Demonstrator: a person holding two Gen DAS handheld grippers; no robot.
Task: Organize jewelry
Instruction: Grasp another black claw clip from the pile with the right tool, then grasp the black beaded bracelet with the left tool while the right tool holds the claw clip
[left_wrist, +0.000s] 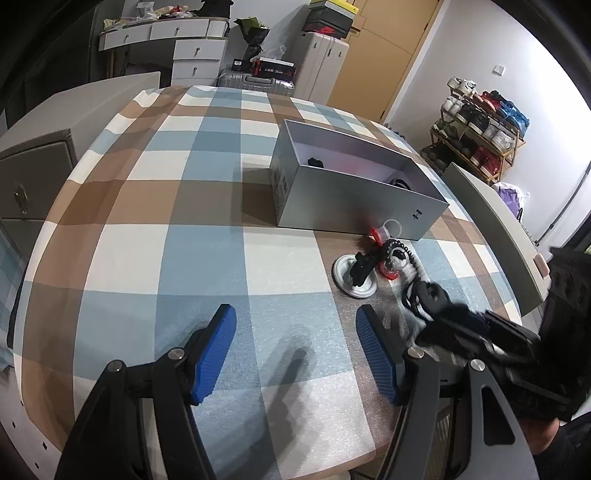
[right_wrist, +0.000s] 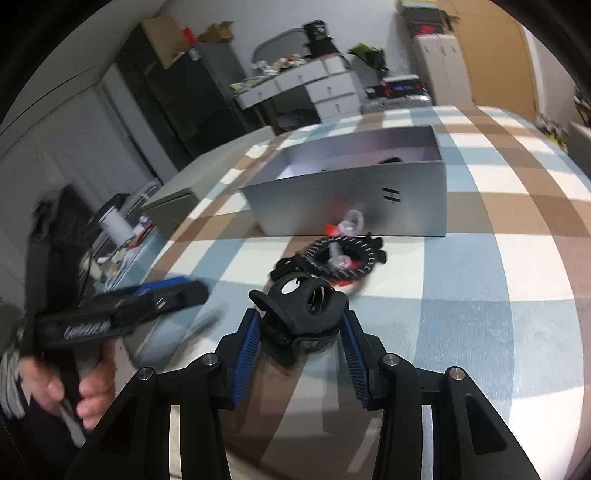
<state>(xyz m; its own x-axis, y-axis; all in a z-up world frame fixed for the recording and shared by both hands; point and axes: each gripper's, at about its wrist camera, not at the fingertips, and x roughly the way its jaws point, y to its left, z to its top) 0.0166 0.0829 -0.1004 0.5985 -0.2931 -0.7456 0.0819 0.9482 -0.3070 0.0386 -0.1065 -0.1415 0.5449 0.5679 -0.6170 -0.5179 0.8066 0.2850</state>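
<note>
My right gripper (right_wrist: 300, 325) is shut on a black claw hair clip (right_wrist: 301, 314) and holds it just above the checked tablecloth; it also shows in the left wrist view (left_wrist: 432, 299). Beyond it lies a pile of jewelry: a black beaded bracelet (right_wrist: 347, 254), small clear and red-capped pieces (right_wrist: 351, 221) and a round silver dish (left_wrist: 354, 275). An open grey box (left_wrist: 354, 192) stands behind the pile with dark items inside. My left gripper (left_wrist: 295, 350) is open and empty over the cloth, left of the pile.
The table carries a blue, brown and white checked cloth (left_wrist: 166, 221). A white drawer unit (left_wrist: 195, 51), a suitcase (left_wrist: 255, 79) and a shoe rack (left_wrist: 480, 129) stand beyond the table. The table's near edge (left_wrist: 332, 469) is just below my left gripper.
</note>
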